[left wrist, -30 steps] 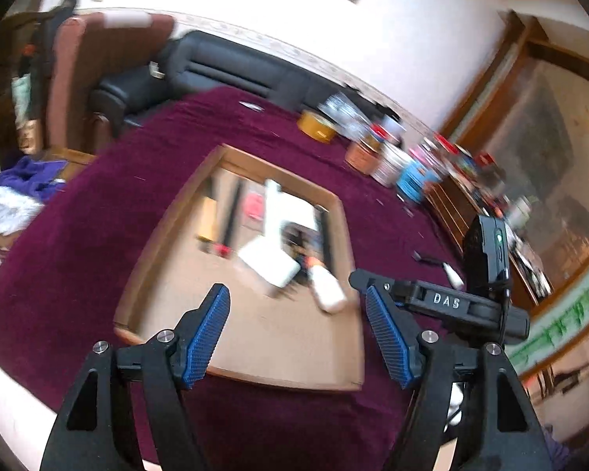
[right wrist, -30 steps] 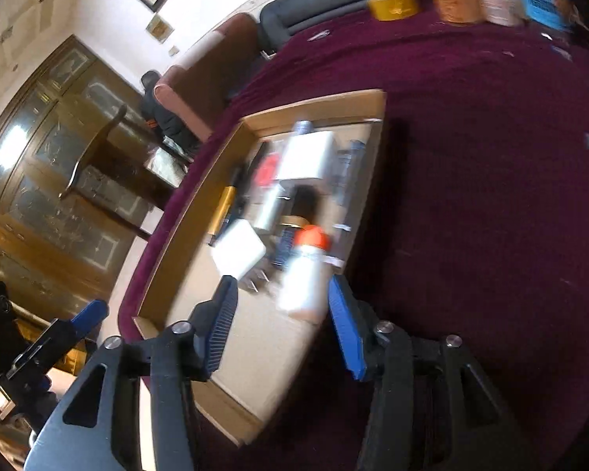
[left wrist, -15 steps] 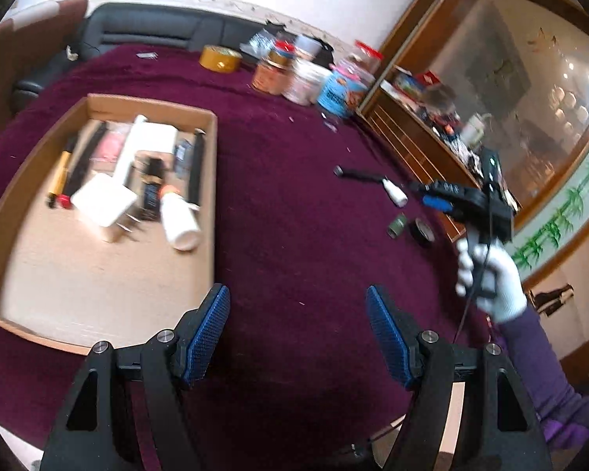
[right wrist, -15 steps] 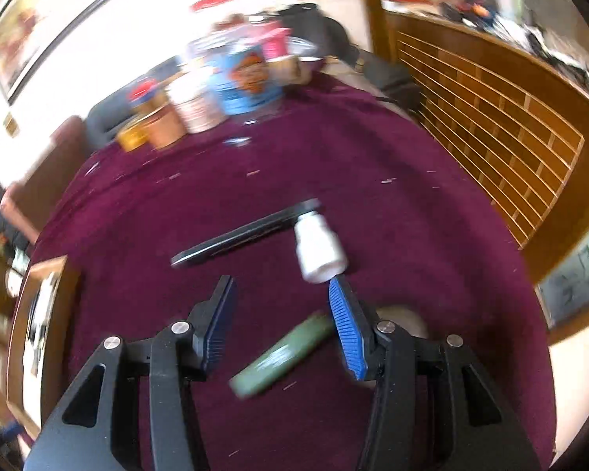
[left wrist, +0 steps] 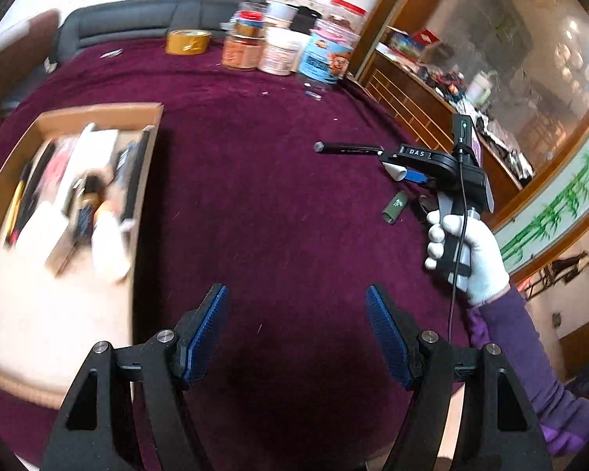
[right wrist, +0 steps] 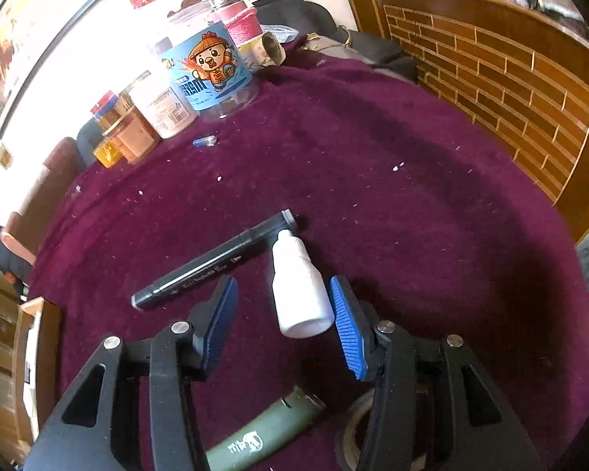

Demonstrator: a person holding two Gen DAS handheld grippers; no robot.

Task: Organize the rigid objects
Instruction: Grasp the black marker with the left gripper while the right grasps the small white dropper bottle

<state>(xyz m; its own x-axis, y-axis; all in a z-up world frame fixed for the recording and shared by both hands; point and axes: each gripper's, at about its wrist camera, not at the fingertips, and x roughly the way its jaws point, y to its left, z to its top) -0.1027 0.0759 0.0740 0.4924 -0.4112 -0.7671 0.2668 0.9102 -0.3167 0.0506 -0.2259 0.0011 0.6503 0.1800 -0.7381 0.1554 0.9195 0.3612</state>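
A small white bottle (right wrist: 299, 286) lies on the maroon cloth between the open fingers of my right gripper (right wrist: 282, 318), close to the right pad. A black marker (right wrist: 212, 263) lies beside it on the left, touching the bottle's tip. A green tube (right wrist: 263, 435) lies under the gripper. In the left wrist view the right gripper (left wrist: 408, 168) hovers over the bottle (left wrist: 396, 172), with the marker (left wrist: 347, 148) and green tube (left wrist: 394, 207) near. My left gripper (left wrist: 296, 333) is open and empty above bare cloth. A cardboard tray (left wrist: 98, 112) at left holds several items.
Jars and tins (left wrist: 278, 47) stand along the table's far edge; they also show in the right wrist view (right wrist: 208, 74). A dark tape ring (right wrist: 353, 431) lies under my right gripper. A wooden cabinet (right wrist: 491, 62) stands right of the table.
My right gripper left the tray, swung to the table's right side and came down around the white bottle. My left gripper turned right, away from the tray.
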